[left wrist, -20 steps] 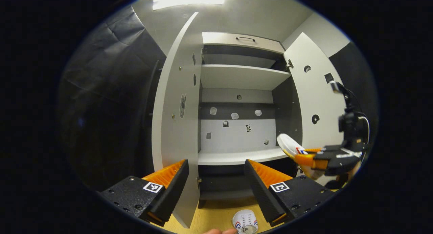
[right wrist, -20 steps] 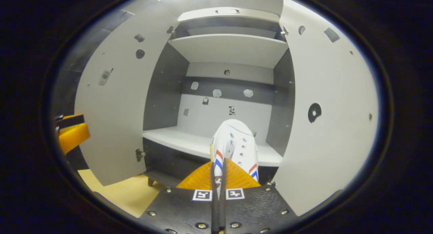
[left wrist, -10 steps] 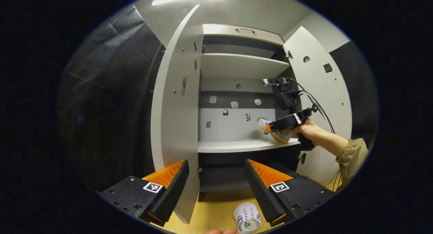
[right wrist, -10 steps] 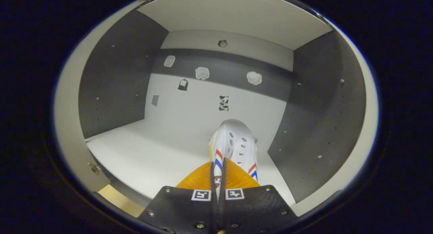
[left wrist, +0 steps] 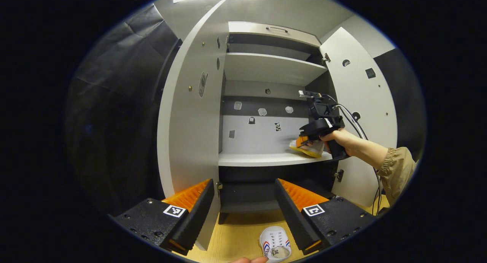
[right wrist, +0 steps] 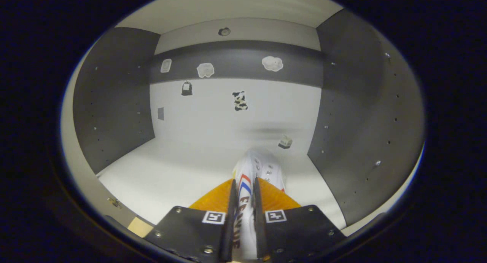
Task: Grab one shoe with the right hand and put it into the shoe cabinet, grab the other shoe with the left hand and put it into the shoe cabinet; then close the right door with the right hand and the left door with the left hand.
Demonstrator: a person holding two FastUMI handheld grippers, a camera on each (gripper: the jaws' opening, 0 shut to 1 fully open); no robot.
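Grey-and-white shoe cabinet (left wrist: 266,69) fills the booth's back, both doors swung open: left door (left wrist: 186,114) near the cam, right door (left wrist: 361,103) farther off. Landmark = the middle shelf (left wrist: 262,159).

Right gripper (right wrist: 242,188) is well inside the cabinet above that shelf. Its fingers stand close together, pressing on either side of a white shoe (right wrist: 258,168) w/ red and blue stripes; the shoe's toe points to the back wall and sits low over the shelf's right part, near the right side wall. Whether the sole touches the shelf, can't tell. Writing runs along the shoe's side between the fingers, but it's too squeezed and blurred to read properly. In the left gripper view the same gripper (left wrist: 304,141) shows w/ the hand (left wrist: 340,137) holding it, a tan sleeve (left wrist: 395,171) and cables trailing off; the shoe there is mostly hidden, just a yellowish sole edge.

Left gripper (left wrist: 243,194) hangs in front of the cabinet, below shelf level, fingers wide apart w/ nothing between.

Second shoe (left wrist: 274,246) lies on the wooden floor (left wrist: 236,240) below the shelf, in front of the cabinet, partly cut off at the view's bottom edge. Small stickers dot the back wall (right wrist: 236,114); none legible.
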